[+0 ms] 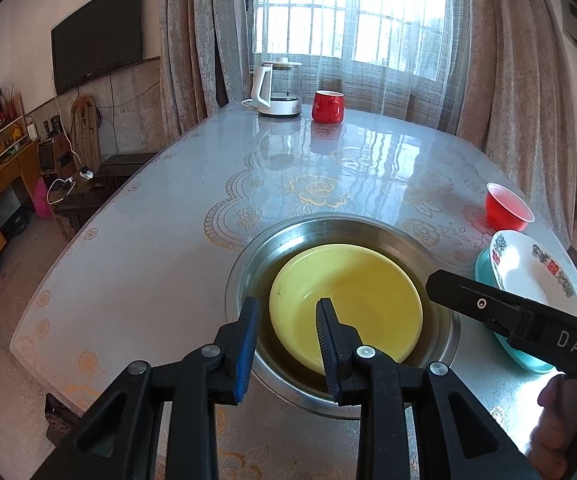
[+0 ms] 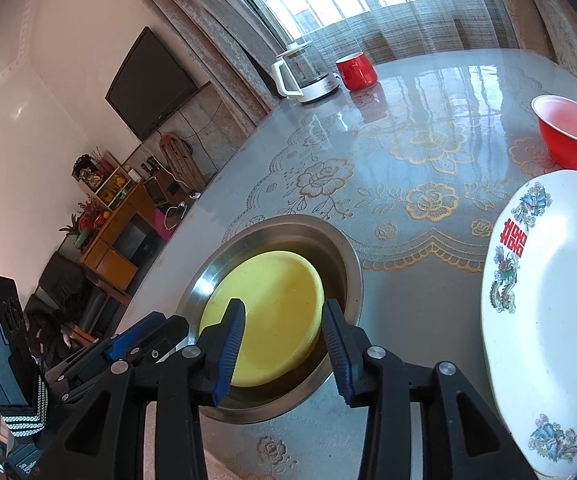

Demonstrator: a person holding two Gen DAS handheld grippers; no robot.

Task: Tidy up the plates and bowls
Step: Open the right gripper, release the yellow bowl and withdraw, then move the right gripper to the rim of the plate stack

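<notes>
Nearest to the person, at the table's point(image 1: 136, 280) near edge, the left gripper point(image 1: 288, 344) hung with its jaws spread astride the near rim of the yellow plate point(image 1: 352, 304), pinching nothing. That plate lay inside the steel basin point(image 1: 244, 264). The right gripper point(image 2: 284, 344), also spread and empty, hovered over the same rim. Towards the right edge the white patterned plate point(image 2: 548, 320) rested on a teal plate point(image 1: 484, 264), nearer the right hand. Beyond it stood the red bowl point(image 2: 572, 136).
</notes>
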